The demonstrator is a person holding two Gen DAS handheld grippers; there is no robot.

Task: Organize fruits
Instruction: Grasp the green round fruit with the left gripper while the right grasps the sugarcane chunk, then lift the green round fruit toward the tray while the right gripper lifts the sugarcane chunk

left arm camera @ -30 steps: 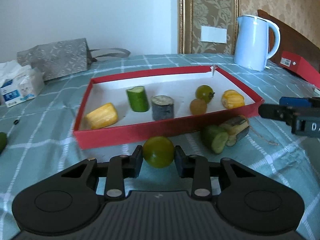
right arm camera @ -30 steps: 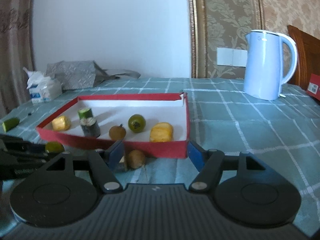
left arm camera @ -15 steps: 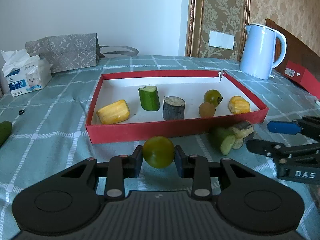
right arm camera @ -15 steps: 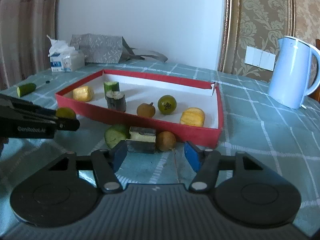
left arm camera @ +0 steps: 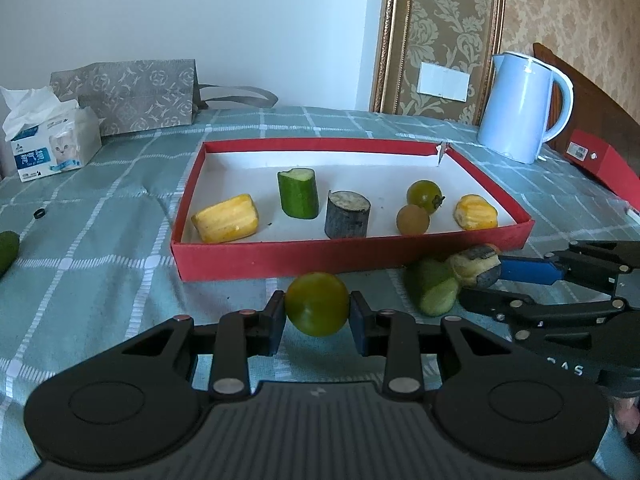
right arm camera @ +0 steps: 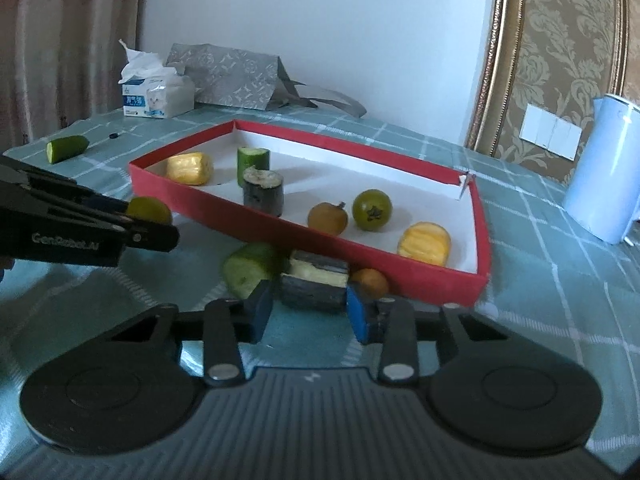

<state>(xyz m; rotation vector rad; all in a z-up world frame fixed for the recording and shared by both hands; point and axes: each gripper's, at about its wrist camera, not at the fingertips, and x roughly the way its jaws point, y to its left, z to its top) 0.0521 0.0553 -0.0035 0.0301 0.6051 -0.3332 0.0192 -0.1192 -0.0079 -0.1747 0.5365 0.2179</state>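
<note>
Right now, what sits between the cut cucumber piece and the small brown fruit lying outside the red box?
A dark-skinned, yellow-fleshed chunk, seen in the right wrist view between the cucumber piece and brown fruit, with the right claw around it.

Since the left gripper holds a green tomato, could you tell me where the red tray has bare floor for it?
The tray is bare along its back wall, behind the cucumber and the dark chunk; the back right corner is free too. The front row is crowded. The left gripper holds the tomato.
</note>
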